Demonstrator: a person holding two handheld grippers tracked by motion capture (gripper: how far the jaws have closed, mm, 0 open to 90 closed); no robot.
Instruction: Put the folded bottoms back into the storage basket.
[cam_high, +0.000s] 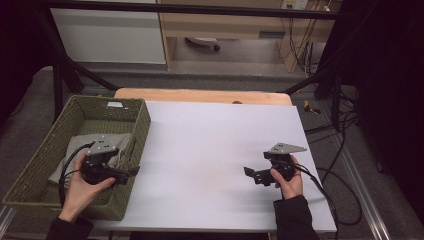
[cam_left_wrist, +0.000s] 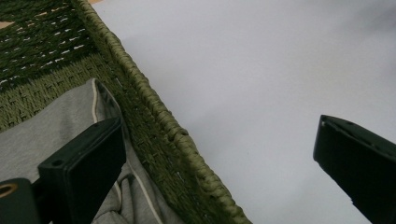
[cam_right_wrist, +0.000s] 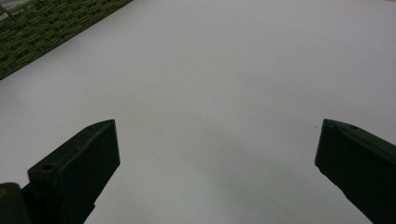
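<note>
A grey garment (cam_high: 82, 150) (a folded sweatshirt or similar, judging by its pale piped seams) is seen lying in the bottom of a green woven basket (cam_high: 142, 125) at the left edge of the white table (cam_high: 215, 150). The work is judged to be at its very start: the garment is not yet gripped or lifted, nothing has been laid out on the table, and the whole of the taking out, and whatever spreading or folding comes after it, is left to do.

The left gripper (cam_high: 131, 171) is held above the basket's near right wall, its jaws spread wide and nothing held between them. In the left gripper view one jaw is placed over the cloth (cam_left_wrist: 51, 126) inside the basket while the other hangs outside, above the table, so that the basket rim (cam_left_wrist: 154, 112) is straddled. Whether the inner jaw touches the fabric cannot be told.

The right gripper (cam_high: 248, 172) is held over the bare right part of the table, well apart from the basket, pointing left towards it. Its jaws are likewise wide open and empty.

The garment's long axis is seen to run roughly from the near side of the basket to the far side, along the basket's own length. Which end is its collar or hem cannot be made out (it is crumpled and partly hidden by the left hand (cam_high: 82, 187)).
</note>
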